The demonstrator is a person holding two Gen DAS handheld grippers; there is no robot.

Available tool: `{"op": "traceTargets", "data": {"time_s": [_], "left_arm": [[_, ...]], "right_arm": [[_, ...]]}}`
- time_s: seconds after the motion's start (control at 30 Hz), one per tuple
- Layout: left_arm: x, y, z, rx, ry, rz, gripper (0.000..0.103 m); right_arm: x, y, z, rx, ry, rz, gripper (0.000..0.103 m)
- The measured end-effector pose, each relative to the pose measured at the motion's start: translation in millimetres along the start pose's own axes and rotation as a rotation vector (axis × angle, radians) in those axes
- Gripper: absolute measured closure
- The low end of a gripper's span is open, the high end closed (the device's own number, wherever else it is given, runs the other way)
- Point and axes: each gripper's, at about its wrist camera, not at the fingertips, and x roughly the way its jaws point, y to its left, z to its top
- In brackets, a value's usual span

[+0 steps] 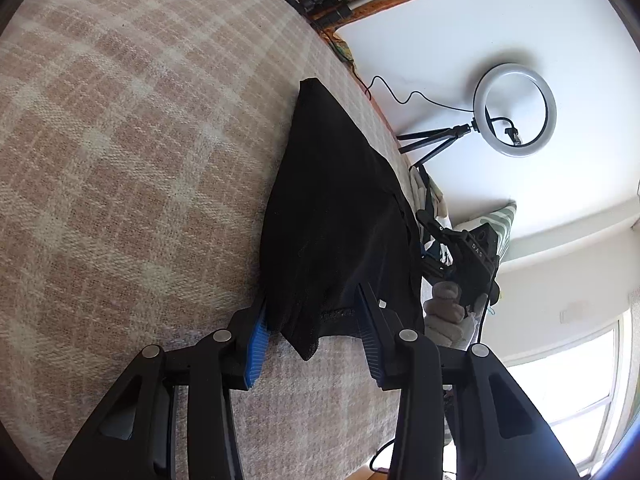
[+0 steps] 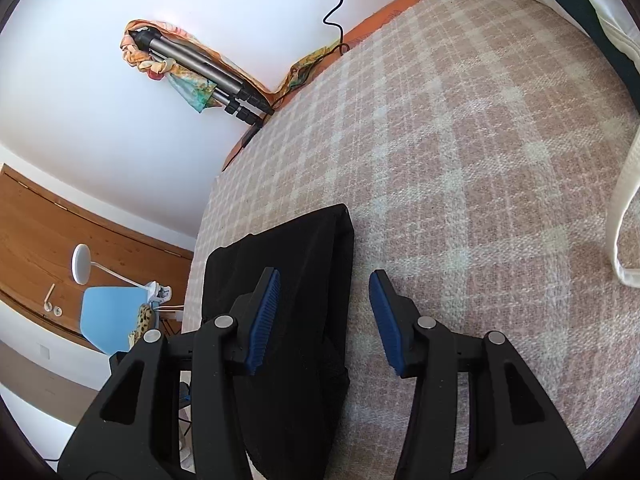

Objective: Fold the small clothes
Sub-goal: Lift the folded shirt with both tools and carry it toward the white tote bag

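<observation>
Black garment [image 1: 336, 216] mid-frame on the plaid bedspread [image 1: 120, 160], between your spread left tongs [image 1: 312, 300]; right tongs [image 2: 324, 280] likewise parted, empty.

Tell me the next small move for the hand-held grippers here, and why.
Probably close the left hand-held gripper on the black garment: its open blue pads straddle the fabric's near corner on the plaid blanket. The right hand-held gripper is also open, beside the garment's edge, gripping nothing.

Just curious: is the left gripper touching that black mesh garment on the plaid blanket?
Touching. In the left wrist view, the black mesh garment lies between the open left gripper, its edge against the blue finger pads.
</observation>
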Motion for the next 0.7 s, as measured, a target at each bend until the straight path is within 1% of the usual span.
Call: {"op": "traceTargets", "data": {"time_s": [0.13, 0.27, 0.37, 0.43, 0.47, 0.5, 0.6, 0.7], "left_arm": [[7, -4, 2, 0.003, -0.003, -0.005, 0.064], [15, -11, 4, 0.028, -0.008, -0.002, 0.064], [19, -15, 5, 0.053, -0.013, 0.006, 0.067], [22, -16, 5, 0.067, -0.010, 0.021, 0.076], [24, -15, 5, 0.064, -0.005, 0.026, 0.092], [25, -13, 5, 0.061, -0.003, 0.031, 0.095], [26, -15, 3, 0.081, -0.017, 0.037, 0.095], [26, -15, 3, 0.088, -0.021, 0.037, 0.095]], "right_arm": [[10, 3, 6, 0.001, -0.007, 0.016, 0.054], [19, 10, 10, -0.005, -0.006, 0.026, 0.054], [24, 15, 12, -0.013, -0.001, 0.032, 0.054], [25, 17, 13, -0.022, 0.001, 0.028, 0.064], [27, 17, 13, -0.026, 0.007, 0.023, 0.081], [29, 18, 13, -0.033, 0.012, 0.008, 0.095], [27, 22, 13, -0.069, -0.016, -0.051, 0.096], [25, 22, 13, -0.085, -0.019, -0.052, 0.096]]}}
